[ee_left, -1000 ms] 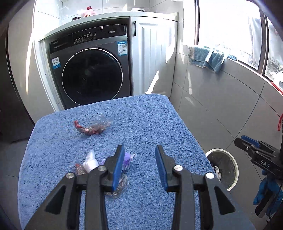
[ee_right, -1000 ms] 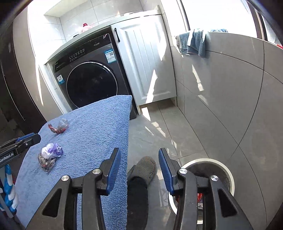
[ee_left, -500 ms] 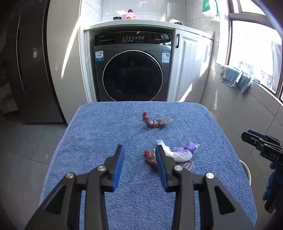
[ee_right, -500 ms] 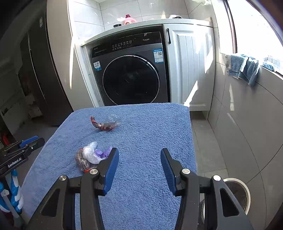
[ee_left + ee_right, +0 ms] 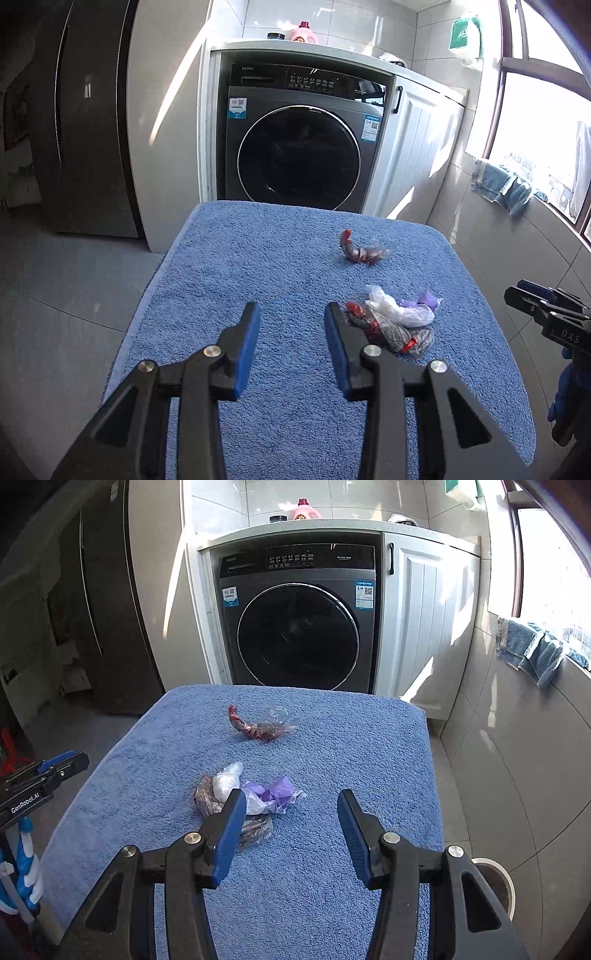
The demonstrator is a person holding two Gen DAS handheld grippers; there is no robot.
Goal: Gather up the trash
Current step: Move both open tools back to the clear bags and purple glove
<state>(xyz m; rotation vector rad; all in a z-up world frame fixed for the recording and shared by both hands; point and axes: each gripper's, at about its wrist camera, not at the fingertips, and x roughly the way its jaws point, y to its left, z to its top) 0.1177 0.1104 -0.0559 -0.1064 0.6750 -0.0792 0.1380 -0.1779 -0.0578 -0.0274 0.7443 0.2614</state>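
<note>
While both tools hover over the blue-towelled table (image 5: 280, 266), the left hand-held gripper (image 5: 291, 314) stands parted with nothing between its pads, and the clump of crumpled wrappers (image 5: 395, 321) lies just right of its right finger. The right hand-held gripper (image 5: 291, 805) is opening, also empty; the same clump sits by its left finger. A twisted red wrapper (image 5: 258, 725) lies farther ahead, and a bin (image 5: 495, 882) stands on the floor, low to its right.
</note>
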